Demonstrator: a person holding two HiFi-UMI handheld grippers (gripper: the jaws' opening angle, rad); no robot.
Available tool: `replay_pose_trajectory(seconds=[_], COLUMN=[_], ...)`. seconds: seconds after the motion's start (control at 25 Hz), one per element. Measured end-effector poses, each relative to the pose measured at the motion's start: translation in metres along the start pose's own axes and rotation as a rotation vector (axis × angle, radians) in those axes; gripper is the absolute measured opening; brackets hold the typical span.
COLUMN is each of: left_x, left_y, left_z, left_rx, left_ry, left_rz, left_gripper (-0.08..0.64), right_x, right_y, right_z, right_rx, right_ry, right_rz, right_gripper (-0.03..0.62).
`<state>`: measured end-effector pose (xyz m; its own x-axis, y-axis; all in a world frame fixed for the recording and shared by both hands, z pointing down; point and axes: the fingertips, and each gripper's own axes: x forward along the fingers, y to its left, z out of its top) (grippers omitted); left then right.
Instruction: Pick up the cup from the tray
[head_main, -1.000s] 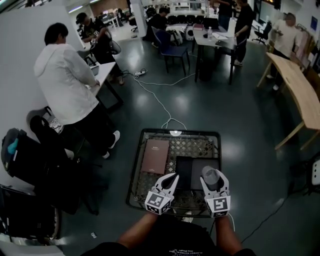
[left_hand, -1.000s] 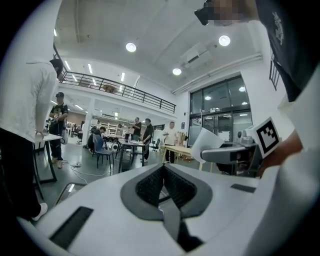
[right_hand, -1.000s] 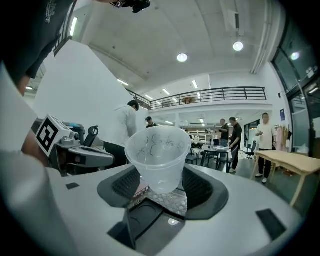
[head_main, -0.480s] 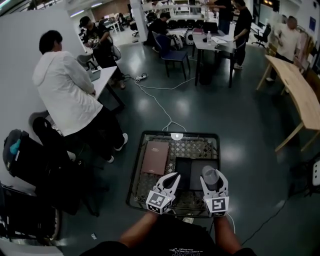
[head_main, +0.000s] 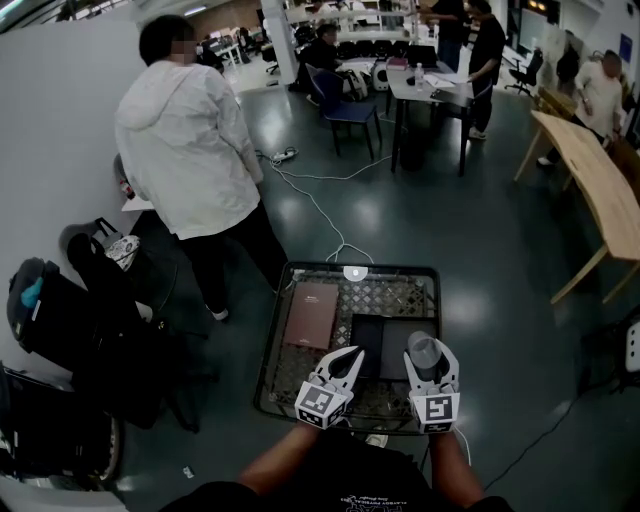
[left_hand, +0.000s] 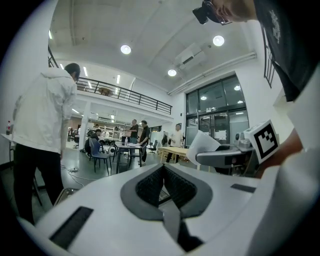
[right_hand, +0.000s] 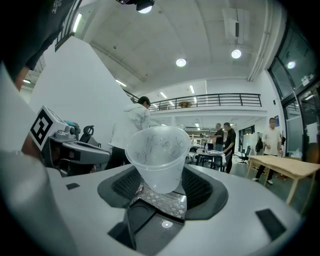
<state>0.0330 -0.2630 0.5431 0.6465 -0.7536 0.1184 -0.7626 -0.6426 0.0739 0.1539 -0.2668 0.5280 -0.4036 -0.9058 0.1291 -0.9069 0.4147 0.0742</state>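
A clear plastic cup (head_main: 423, 351) (right_hand: 159, 156) sits upright between the pads of my right gripper (head_main: 430, 354) (right_hand: 160, 176), which is shut on its lower part. It is held just above the black tray (head_main: 378, 343) on the mesh table (head_main: 290, 275). My left gripper (head_main: 347, 357) (left_hand: 162, 181) hovers beside it to the left, over the tray's near left corner, shut with its pads together and nothing between them. In the left gripper view the cup (left_hand: 203, 146) shows at the right in the other gripper's hold.
A brown notebook (head_main: 311, 314) lies on the table left of the tray. A small white disc (head_main: 352, 271) sits at the far edge. A person in a white hoodie (head_main: 192, 150) stands near the table's far left corner. Bags (head_main: 60, 320) crowd the left; a cable (head_main: 315, 200) crosses the floor.
The person in white has stepped from the desk toward the table and stands upright. Both grippers and the cup have hardly moved.
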Motion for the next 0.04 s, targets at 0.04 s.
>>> replay_pose_trajectory(seconds=[0.04], left_x=[-0.0003], left_y=[-0.0005], left_z=[-0.0011], left_rx=[0.001], left_ry=[0.001], left_rz=[-0.002], left_gripper=[0.009], right_x=[-0.0008], right_y=[0.0002], right_z=[0.0006], right_rx=[0.0], right_ry=[0.001], right_rz=[-0.005], right_gripper=[0.268])
